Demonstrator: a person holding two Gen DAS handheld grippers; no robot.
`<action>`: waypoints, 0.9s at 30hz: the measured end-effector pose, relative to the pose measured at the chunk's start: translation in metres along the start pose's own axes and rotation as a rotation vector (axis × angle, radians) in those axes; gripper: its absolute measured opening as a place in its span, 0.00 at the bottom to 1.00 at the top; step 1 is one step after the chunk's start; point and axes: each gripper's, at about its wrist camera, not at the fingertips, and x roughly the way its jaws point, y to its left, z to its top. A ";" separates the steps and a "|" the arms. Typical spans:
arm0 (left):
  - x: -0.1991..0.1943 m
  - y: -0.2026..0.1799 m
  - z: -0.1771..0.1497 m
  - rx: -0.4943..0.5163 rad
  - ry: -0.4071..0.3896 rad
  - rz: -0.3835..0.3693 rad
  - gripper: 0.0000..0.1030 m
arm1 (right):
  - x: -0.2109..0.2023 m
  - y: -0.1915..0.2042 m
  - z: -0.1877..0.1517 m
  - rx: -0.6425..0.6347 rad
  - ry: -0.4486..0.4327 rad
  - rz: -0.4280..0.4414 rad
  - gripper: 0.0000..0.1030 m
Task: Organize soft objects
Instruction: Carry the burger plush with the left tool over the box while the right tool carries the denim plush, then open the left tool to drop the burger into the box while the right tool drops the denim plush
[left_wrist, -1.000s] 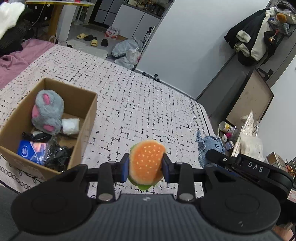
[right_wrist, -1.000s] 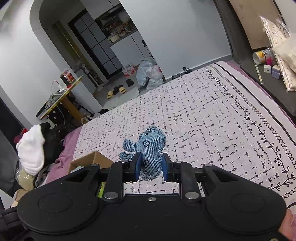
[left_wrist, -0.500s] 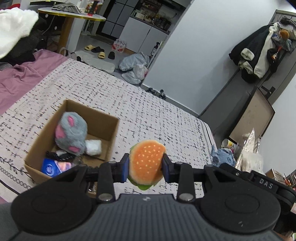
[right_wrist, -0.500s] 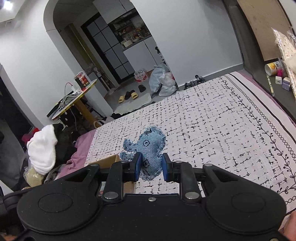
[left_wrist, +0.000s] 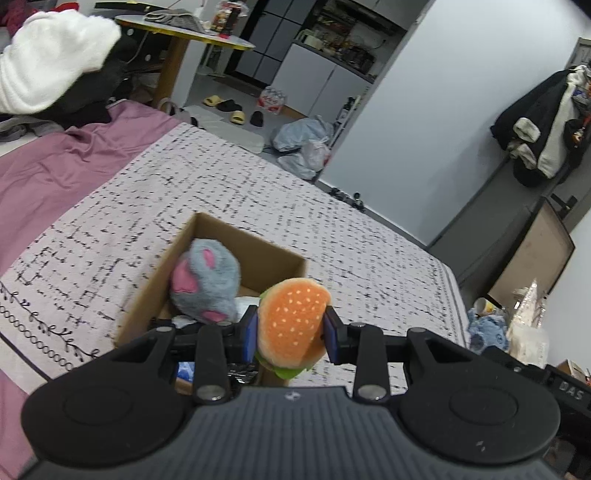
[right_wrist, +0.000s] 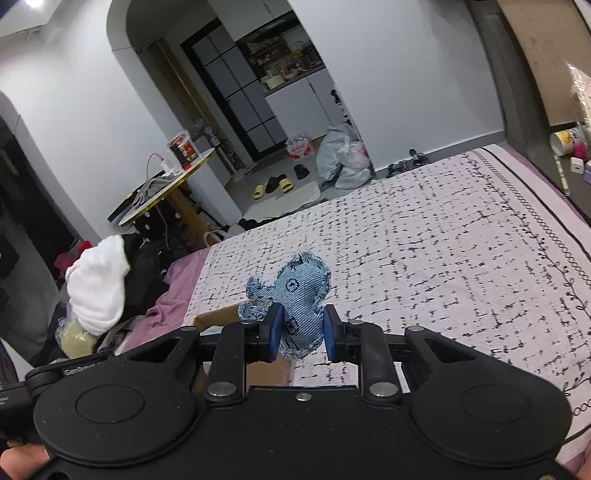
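Burger plush (left_wrist: 293, 325) clamped between left gripper (left_wrist: 291, 330) pads, held above near right edge of cardboard box (left_wrist: 255, 245) on bed. Denim plush (right_wrist: 295, 306) pinched in right gripper (right_wrist: 300, 338), hanging over bedspread (right_wrist: 443, 240), box corner (right_wrist: 218, 317) just left below. Step: drop burger into box. Advice: shift left so toy clears box wall, lower beside grey plush (left_wrist: 205, 284), then release. Versus a second ago: box closer and more centred under left gripper; right view higher, box corner nearer.
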 end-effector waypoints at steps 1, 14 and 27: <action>0.001 0.004 0.000 -0.006 0.002 0.007 0.33 | 0.001 0.002 -0.001 -0.003 0.003 0.002 0.22; 0.033 0.051 -0.002 -0.065 0.045 0.092 0.34 | 0.030 0.026 -0.015 -0.032 0.068 0.022 0.22; 0.061 0.070 -0.006 -0.134 0.095 0.057 0.47 | 0.073 0.065 -0.026 -0.082 0.143 0.043 0.22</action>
